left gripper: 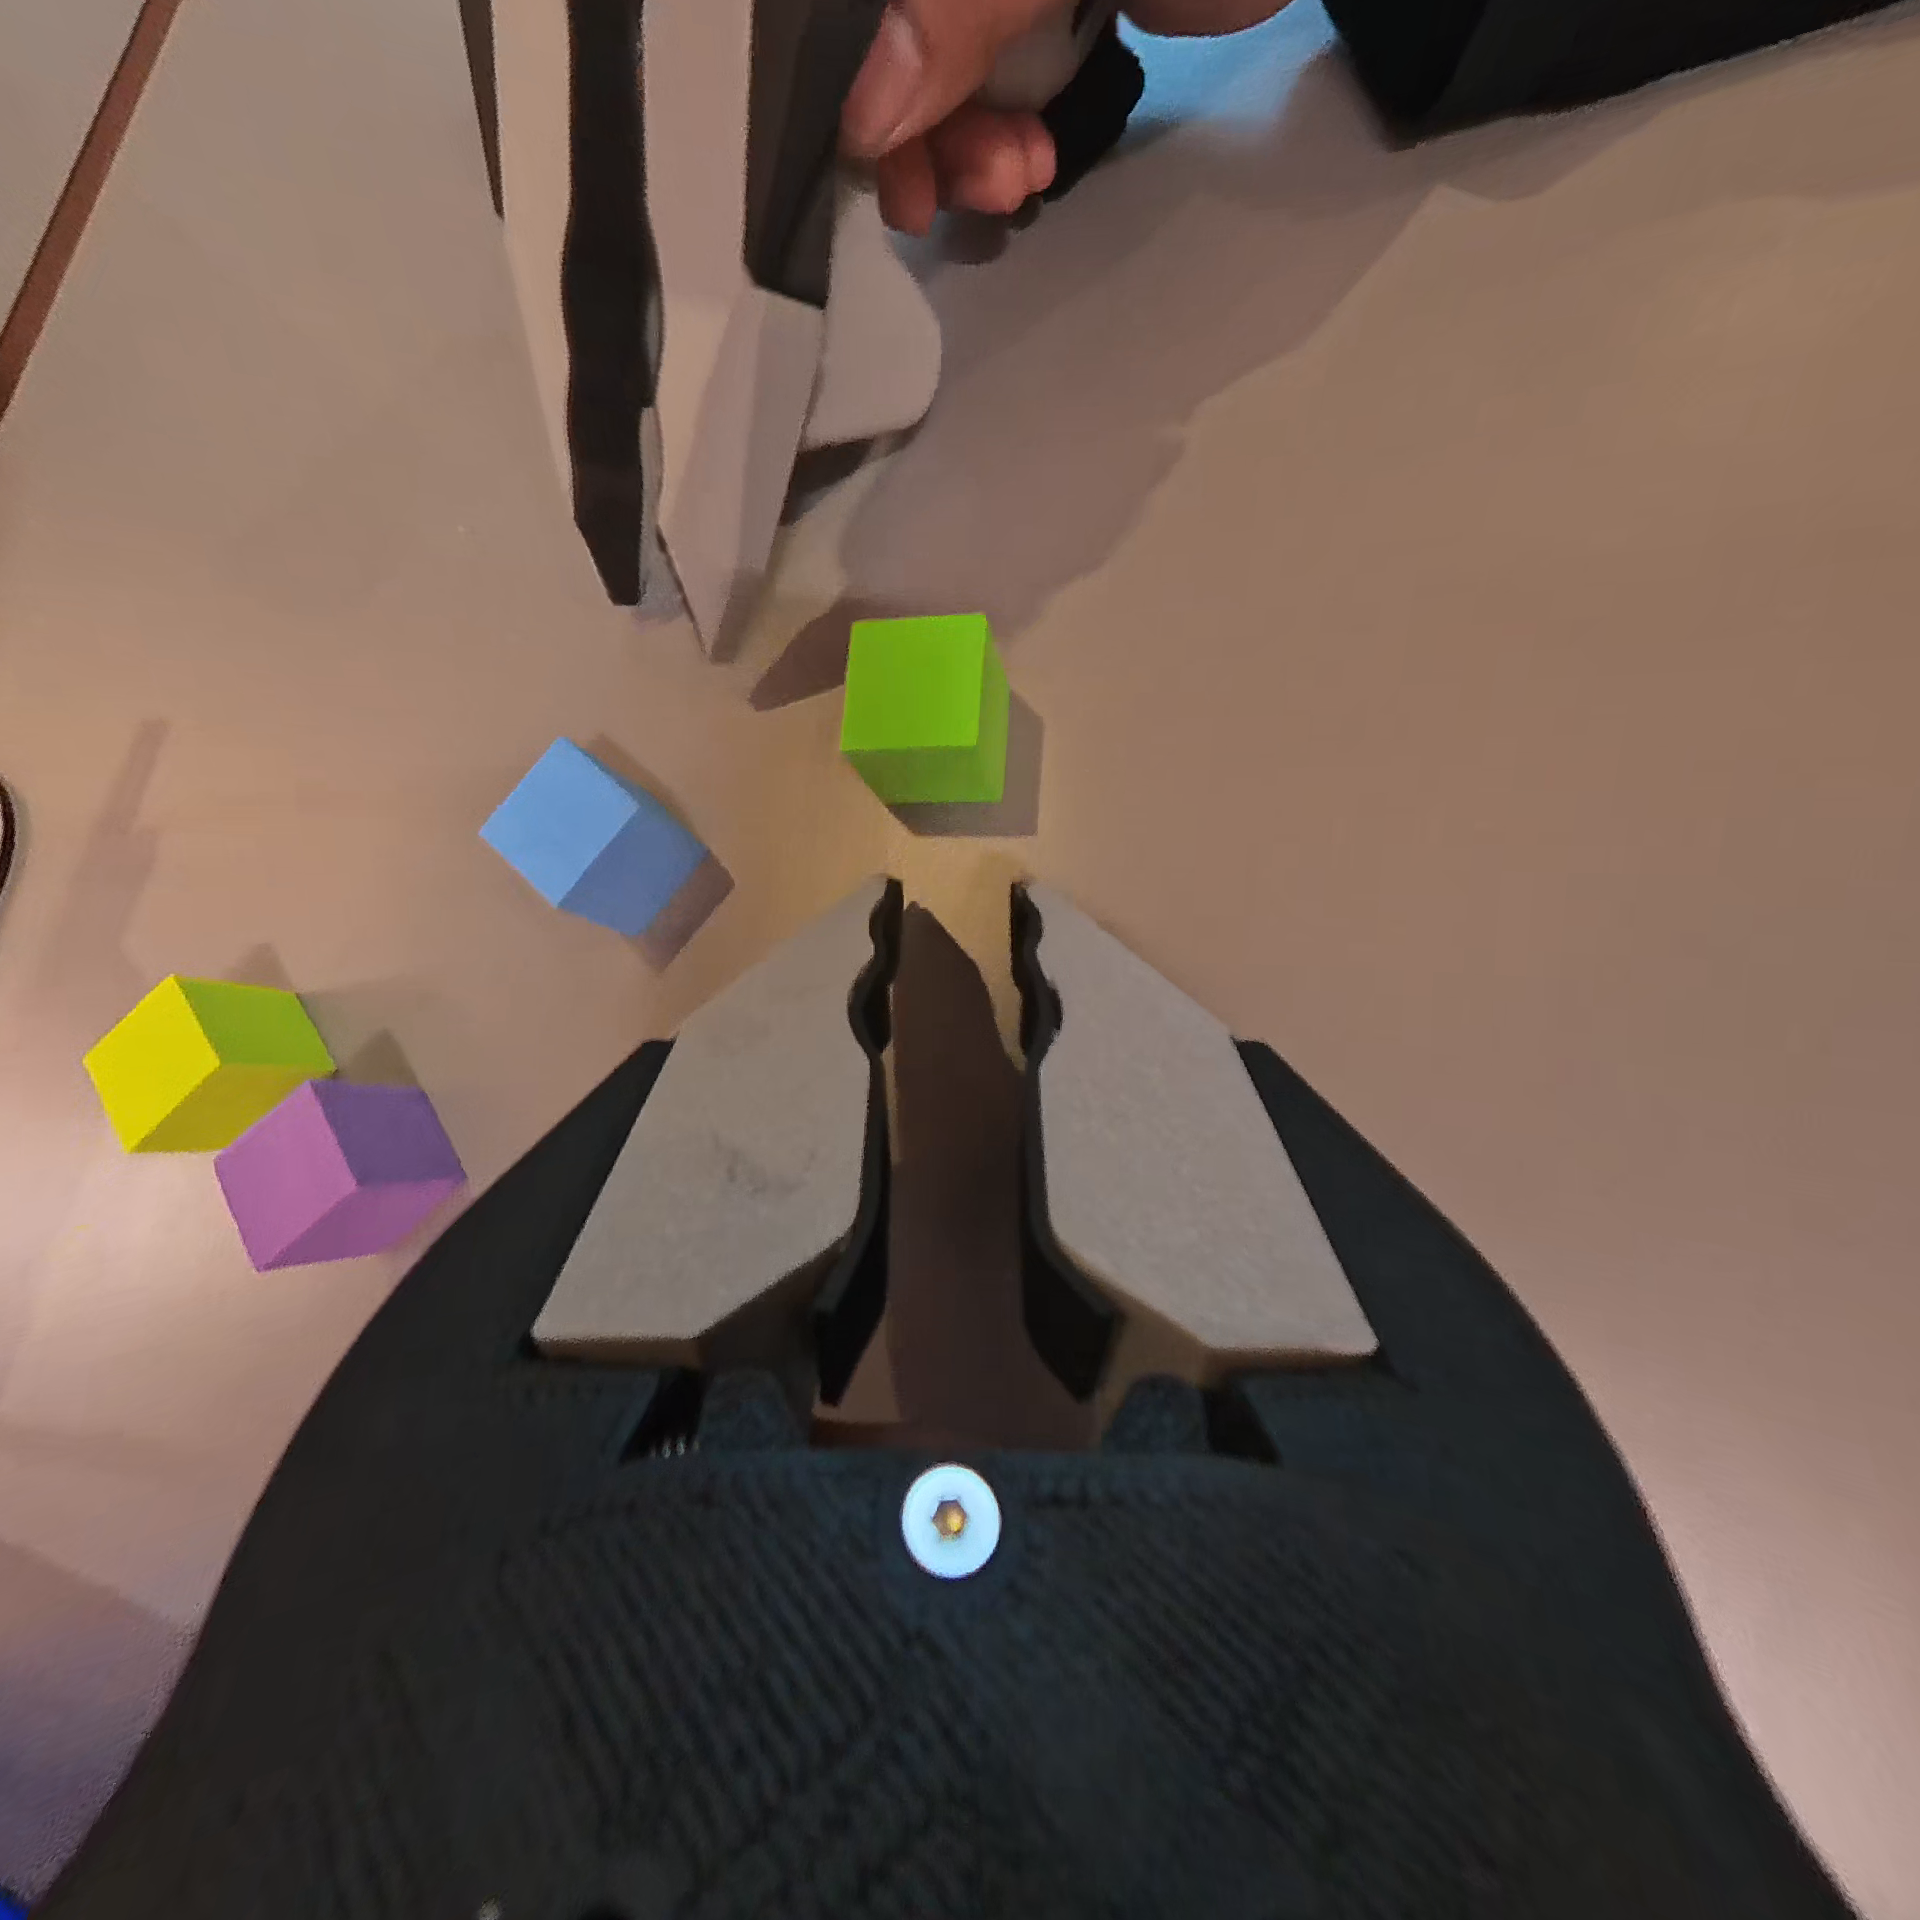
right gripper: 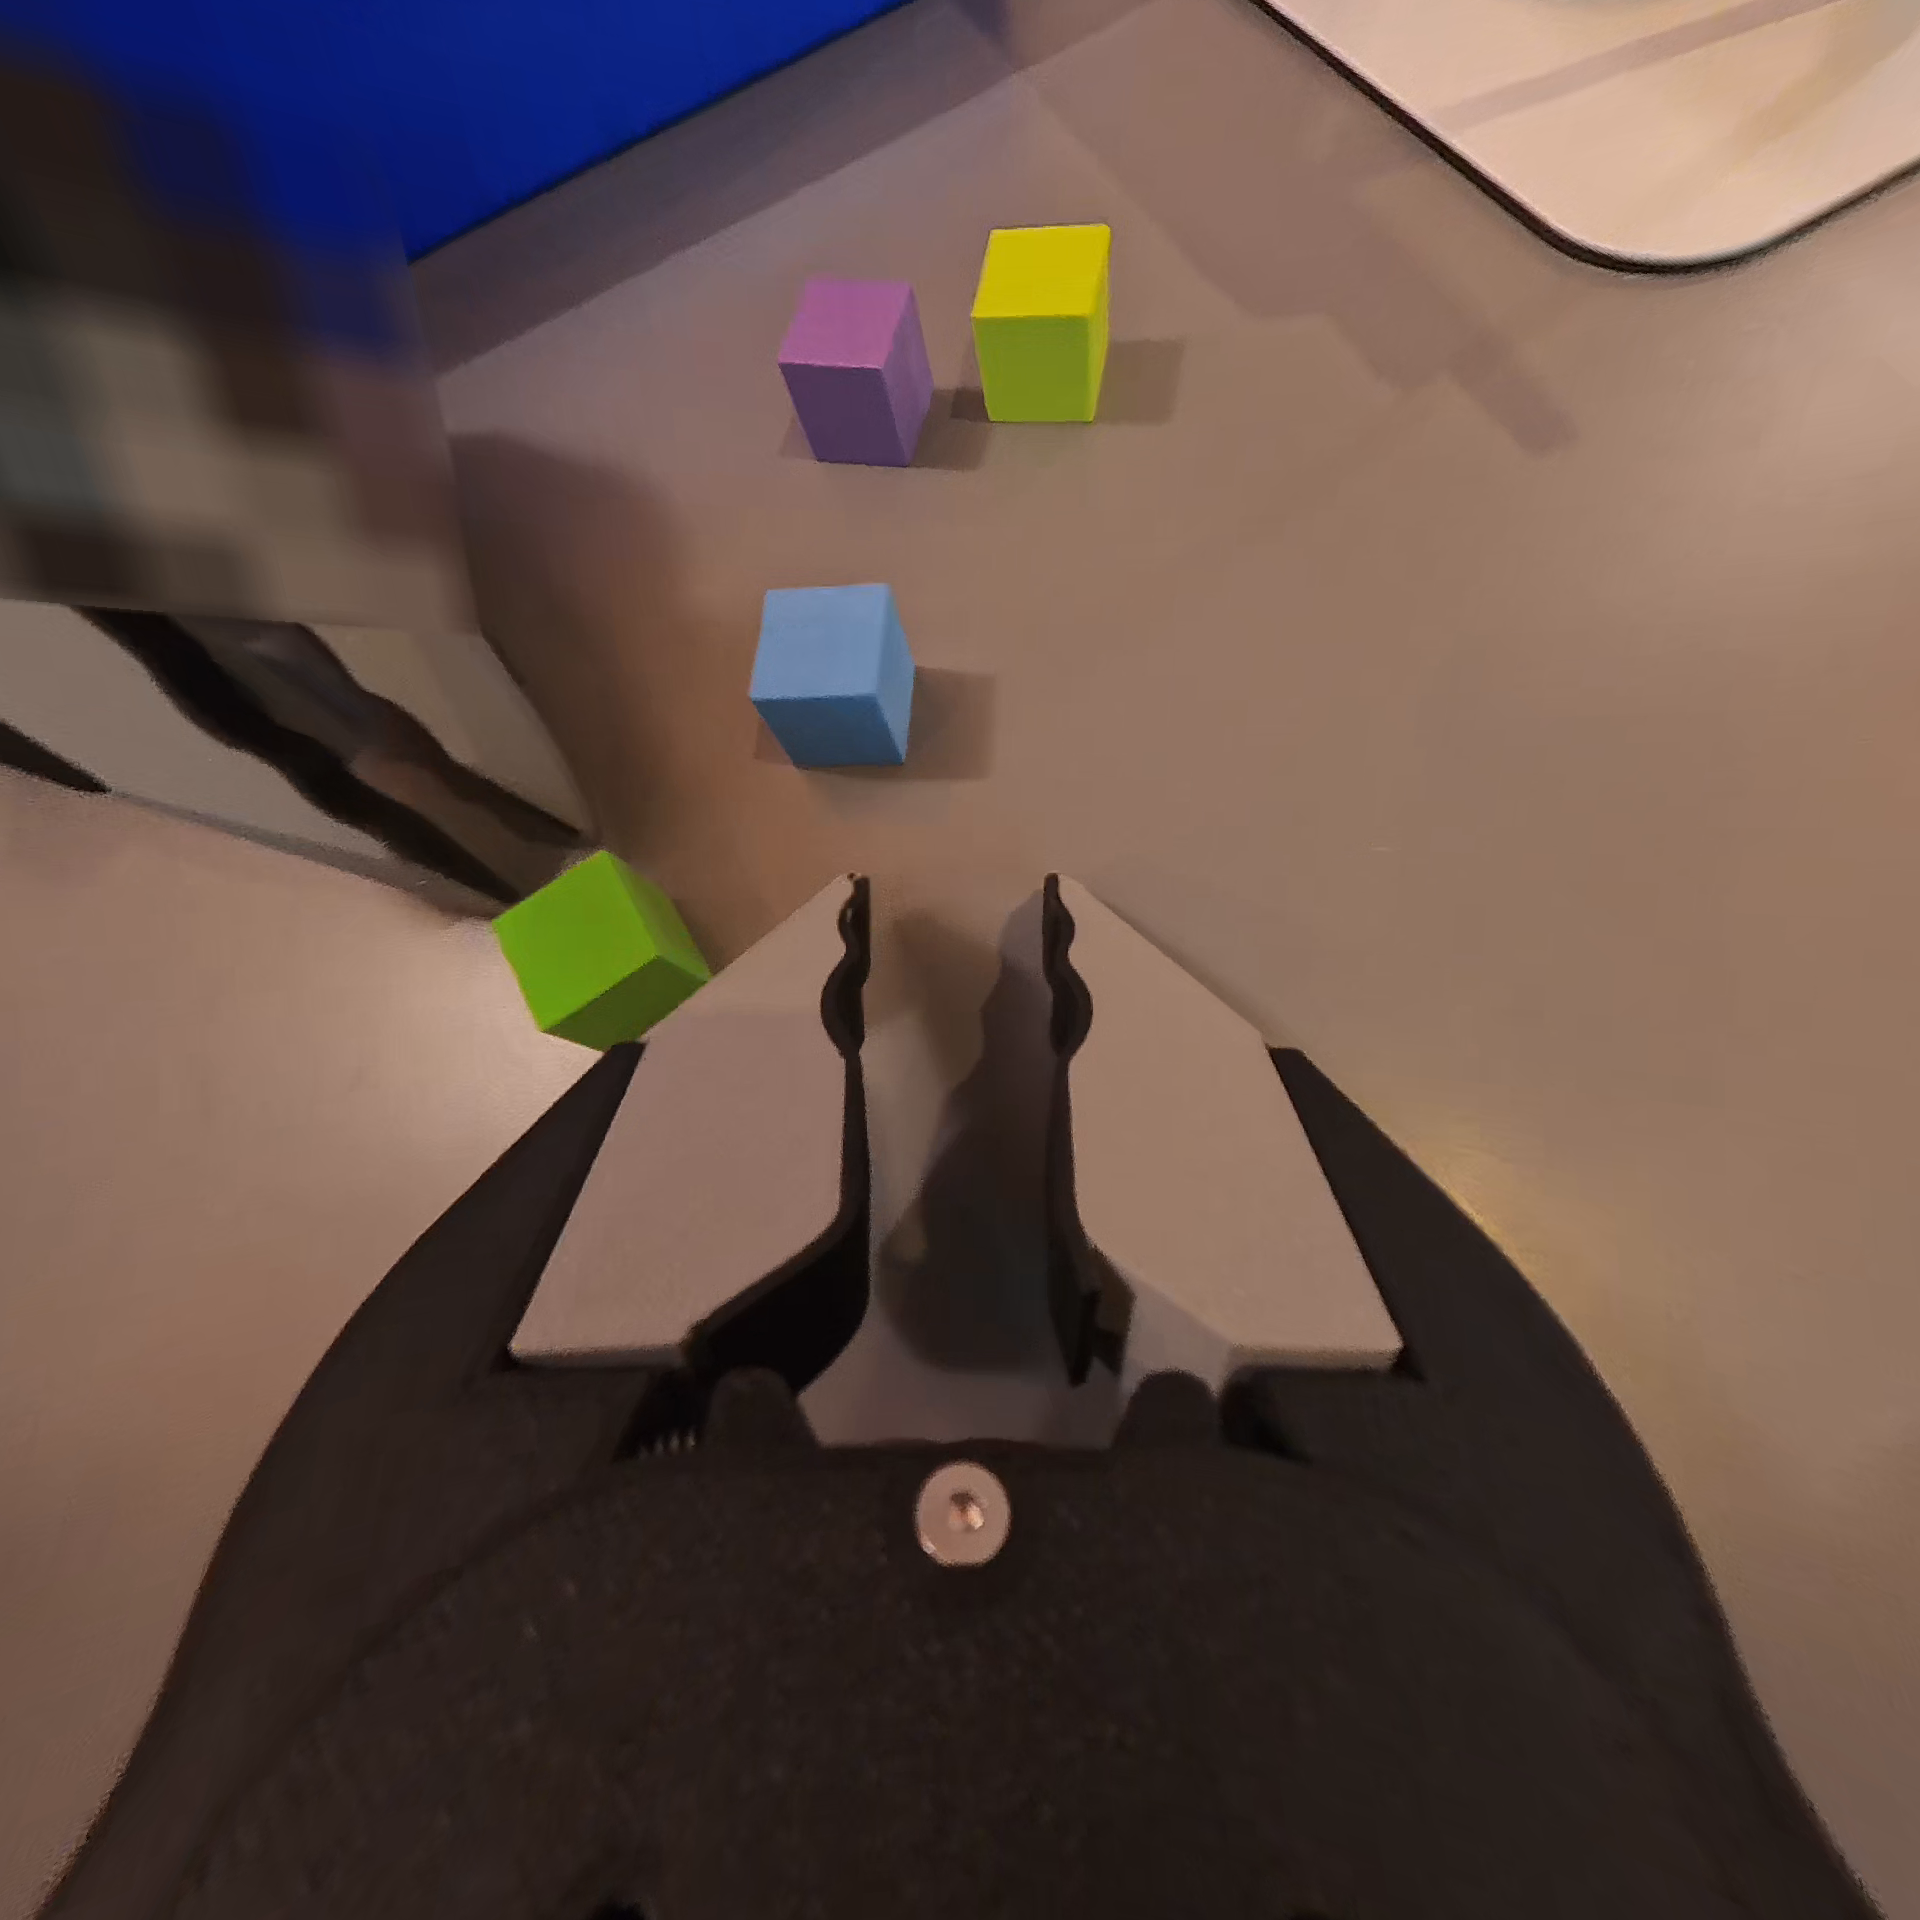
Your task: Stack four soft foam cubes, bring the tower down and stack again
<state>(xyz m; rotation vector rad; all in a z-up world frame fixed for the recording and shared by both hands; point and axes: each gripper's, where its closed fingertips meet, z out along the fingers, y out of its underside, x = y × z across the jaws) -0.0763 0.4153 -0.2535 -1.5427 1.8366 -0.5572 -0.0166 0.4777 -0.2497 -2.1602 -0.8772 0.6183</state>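
Four foam cubes lie apart on the table, none stacked. In the left wrist view the green cube (left gripper: 920, 707) sits just beyond my left gripper (left gripper: 954, 888), which is open and empty. The blue cube (left gripper: 592, 836) lies to its left; the yellow cube (left gripper: 197, 1060) and purple cube (left gripper: 332, 1169) touch at the far left. In the right wrist view my right gripper (right gripper: 951, 883) is open and empty, with the green cube (right gripper: 597, 951) beside its left finger, the blue cube (right gripper: 831, 675) ahead, and the purple cube (right gripper: 857, 369) and yellow cube (right gripper: 1042, 322) farther off.
The right gripper (left gripper: 675, 416) and the hand holding it (left gripper: 945, 114) show at the top of the left wrist view. The left gripper (right gripper: 312, 727) shows at the left of the right wrist view. A blue object (right gripper: 468, 104) and a pale mat (right gripper: 1662, 125) lie at the far edge.
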